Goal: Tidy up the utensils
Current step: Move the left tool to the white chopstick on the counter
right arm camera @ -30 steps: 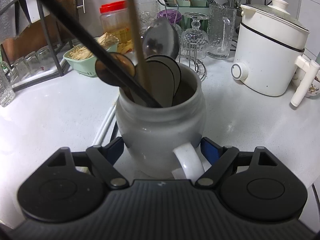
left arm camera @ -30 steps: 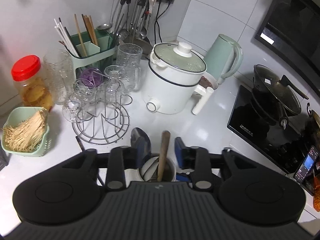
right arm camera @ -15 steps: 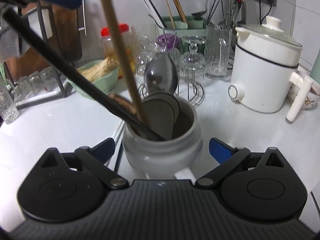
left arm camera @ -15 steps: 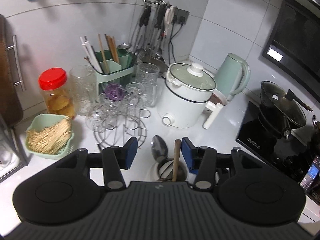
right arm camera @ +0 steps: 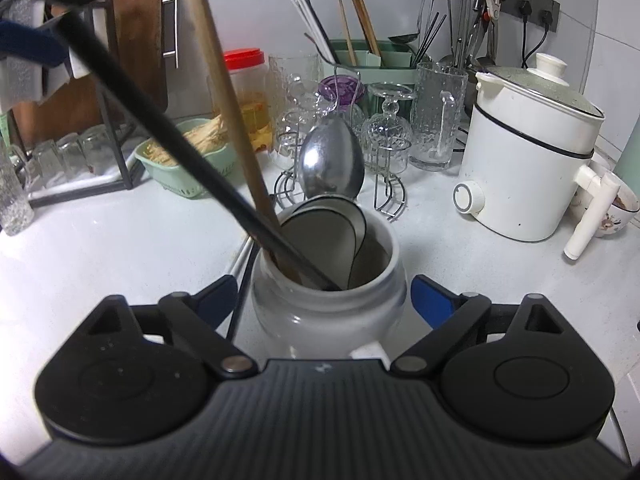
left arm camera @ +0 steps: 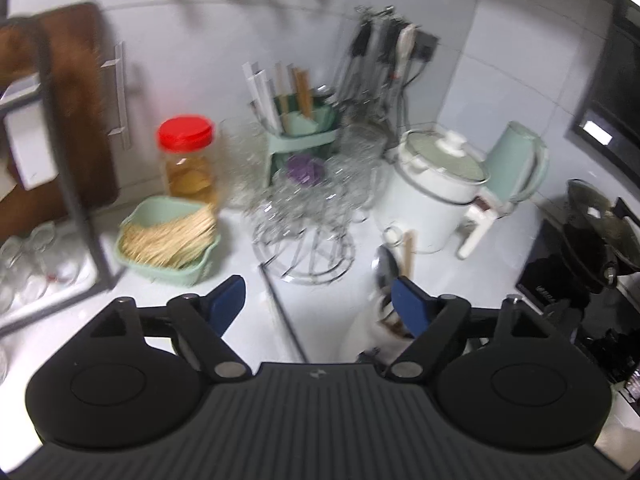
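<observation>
A white ceramic jar stands on the counter between the fingers of my right gripper. Its jaws are closing, and the blue pads stand just off the jar's sides. In the jar lean a wooden handle, a black handle, a metal spoon and flat spoons. My left gripper is above and left of the jar, its jaws opening wide and holding nothing. One of its blue pads shows near the black handle's top end.
Thin sticks lie on the counter left of the jar. Behind it are a wire rack of glasses, a green basket of sticks, a red-lidded jar, a green chopstick holder and a white electric pot. A stove with a wok is at right.
My left gripper has spread its jaws and pulled back and to the left, away from the jar. My right gripper let go of the jar, spread wide, then narrowed around it.
</observation>
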